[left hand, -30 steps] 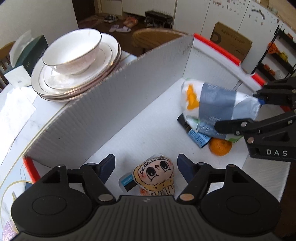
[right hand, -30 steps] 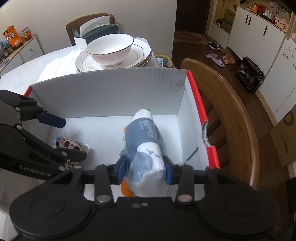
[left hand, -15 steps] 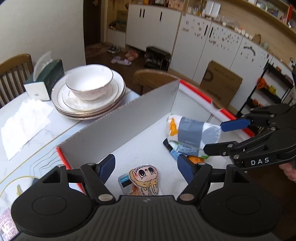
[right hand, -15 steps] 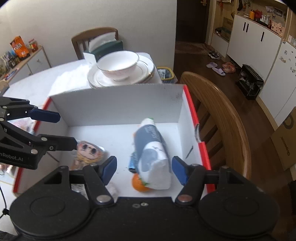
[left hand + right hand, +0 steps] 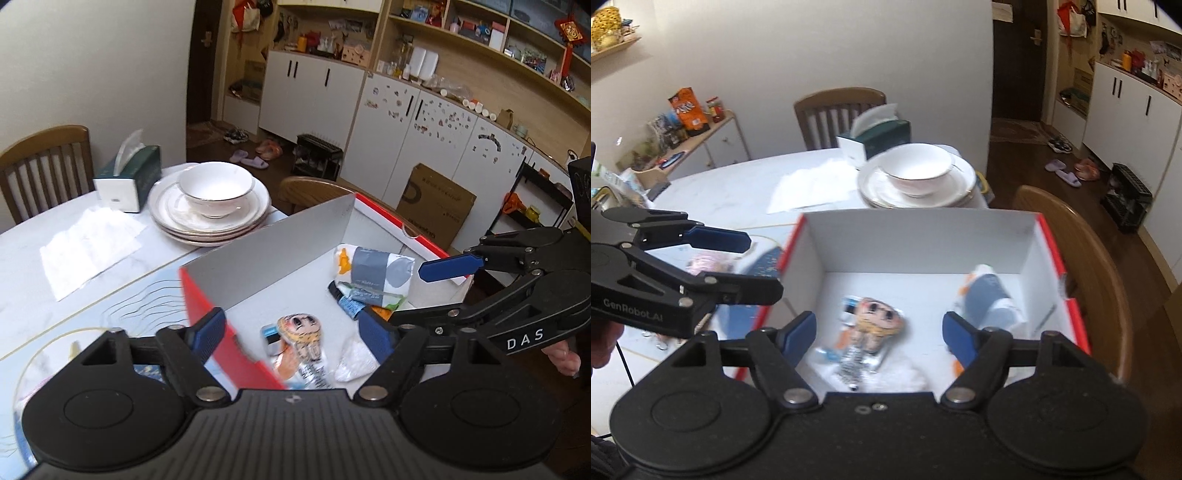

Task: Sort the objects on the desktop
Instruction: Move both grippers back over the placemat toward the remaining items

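A white box with red edges [image 5: 280,254] [image 5: 919,240] stands on the table. In it lie a grey-and-white snack bag [image 5: 376,267] [image 5: 991,295], a cartoon-face packet [image 5: 297,328] [image 5: 877,319], an orange half hidden under the bag [image 5: 384,313], and a white packet [image 5: 352,360]. My left gripper [image 5: 291,328] is open and empty, above the box's near left corner. My right gripper [image 5: 877,328] is open and empty, above the box's near side; it also shows in the left wrist view [image 5: 439,291]. The left gripper shows in the right wrist view [image 5: 753,264].
A bowl on stacked plates [image 5: 212,201] [image 5: 916,177] and a green tissue box [image 5: 127,179] [image 5: 875,138] stand behind the box. White paper [image 5: 86,247] lies on the table. Wooden chairs stand at the far side [image 5: 840,110] and beside the box [image 5: 1089,258].
My right gripper opened, left the snack bag lying in the box, and pulled back and up. My left gripper also rose and drew back to the left, open throughout.
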Action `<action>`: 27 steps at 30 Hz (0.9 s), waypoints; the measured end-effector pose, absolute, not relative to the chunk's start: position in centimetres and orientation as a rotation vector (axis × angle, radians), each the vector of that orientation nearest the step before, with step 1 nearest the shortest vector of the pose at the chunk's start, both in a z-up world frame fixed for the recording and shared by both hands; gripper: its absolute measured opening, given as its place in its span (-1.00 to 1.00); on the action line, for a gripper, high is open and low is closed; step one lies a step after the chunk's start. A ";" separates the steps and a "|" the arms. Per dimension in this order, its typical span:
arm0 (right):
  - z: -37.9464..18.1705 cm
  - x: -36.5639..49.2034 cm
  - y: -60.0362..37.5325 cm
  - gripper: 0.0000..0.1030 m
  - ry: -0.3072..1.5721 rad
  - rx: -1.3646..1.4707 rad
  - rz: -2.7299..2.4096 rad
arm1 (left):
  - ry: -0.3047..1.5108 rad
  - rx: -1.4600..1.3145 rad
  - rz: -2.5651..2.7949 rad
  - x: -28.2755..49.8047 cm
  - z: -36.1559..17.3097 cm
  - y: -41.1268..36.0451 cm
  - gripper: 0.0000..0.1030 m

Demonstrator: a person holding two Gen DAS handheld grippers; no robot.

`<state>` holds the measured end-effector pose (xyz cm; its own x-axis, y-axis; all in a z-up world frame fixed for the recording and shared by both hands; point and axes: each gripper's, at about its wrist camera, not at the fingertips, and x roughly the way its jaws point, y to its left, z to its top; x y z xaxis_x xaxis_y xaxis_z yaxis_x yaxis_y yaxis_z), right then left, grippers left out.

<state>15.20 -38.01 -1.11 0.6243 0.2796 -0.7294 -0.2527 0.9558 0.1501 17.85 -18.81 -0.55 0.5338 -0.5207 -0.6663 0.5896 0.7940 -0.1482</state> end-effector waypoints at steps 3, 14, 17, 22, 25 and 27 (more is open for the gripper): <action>-0.8 15.0 -36.4 0.49 0.841 0.042 0.311 | 0.751 0.097 -0.652 17.2 -0.4 -17.0 0.58; -0.8 14.3 -30.5 0.51 0.853 0.035 0.337 | 0.772 0.097 -0.599 15.5 -1.4 -9.8 0.62; -1.0 14.2 -28.9 0.52 0.861 0.036 0.340 | 0.782 0.087 -0.594 15.2 -2.0 -7.9 0.63; -1.6 14.3 -26.0 0.52 0.876 0.042 0.336 | 0.797 0.071 -0.580 14.7 -3.0 -4.9 0.94; -1.8 14.5 -24.3 0.52 0.879 0.037 0.339 | 0.797 0.062 -0.572 14.5 -3.3 -3.3 0.97; -1.9 14.5 -23.2 0.53 0.881 0.039 0.341 | 0.793 0.058 -0.568 14.3 -3.7 -2.2 0.99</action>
<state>14.55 -23.25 -1.86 0.5863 0.3085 -0.7490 -0.2763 0.9454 0.1730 14.31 -2.17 -3.65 0.5611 -0.4602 -0.6881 0.5029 0.8497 -0.1582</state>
